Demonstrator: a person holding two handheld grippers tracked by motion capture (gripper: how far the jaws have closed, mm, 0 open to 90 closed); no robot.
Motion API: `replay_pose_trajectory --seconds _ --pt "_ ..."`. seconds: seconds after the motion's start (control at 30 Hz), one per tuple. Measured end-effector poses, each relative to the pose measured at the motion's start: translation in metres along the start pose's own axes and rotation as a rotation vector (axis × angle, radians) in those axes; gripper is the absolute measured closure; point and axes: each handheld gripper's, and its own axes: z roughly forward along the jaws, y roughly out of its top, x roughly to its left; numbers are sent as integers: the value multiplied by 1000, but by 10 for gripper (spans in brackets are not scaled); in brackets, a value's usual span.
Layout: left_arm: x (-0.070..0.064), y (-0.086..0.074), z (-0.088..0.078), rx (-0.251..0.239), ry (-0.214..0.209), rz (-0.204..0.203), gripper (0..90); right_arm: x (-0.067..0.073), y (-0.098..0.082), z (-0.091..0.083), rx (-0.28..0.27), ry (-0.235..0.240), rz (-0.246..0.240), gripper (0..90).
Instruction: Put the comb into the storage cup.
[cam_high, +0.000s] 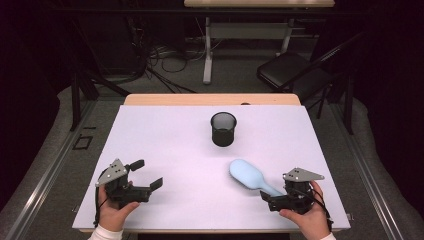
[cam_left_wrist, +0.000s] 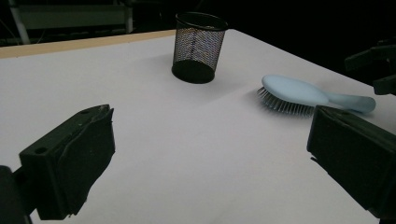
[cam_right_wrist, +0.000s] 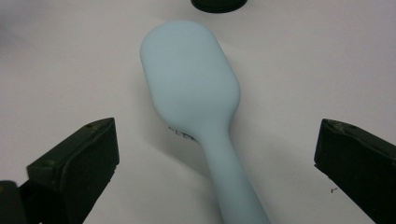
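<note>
Jaws of our right gripper (cam_right_wrist: 219, 172) stand wide, holding nothing, astride the hairbrush (cam_right_wrist: 196, 93) handle; we should centre, then close squarely; left gripper (cam_high: 145, 175) idle, open.

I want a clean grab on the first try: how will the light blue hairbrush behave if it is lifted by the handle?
The hairbrush looks like rigid plastic, so it should stay stiff. Its broad head probably outweighs the slim handle, so it may droop head-down. The smooth, rounded handle might slip or twist between the right gripper's open jaws once they close.
</note>
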Motion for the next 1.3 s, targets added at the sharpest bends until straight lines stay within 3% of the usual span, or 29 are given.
replay_pose_trajectory --seconds 0.47,0.63,1.3 --pt "-1 0 1 0 -6 -3 11 0 5 -2 40 -3 -49 13" --pt "-1 0 0 1 -2 -1 10 0 11 -3 44 0 -45 13" --pt "-1 0 -1 -1 7 -7 11 -10 27 4 174 8 -94 11"
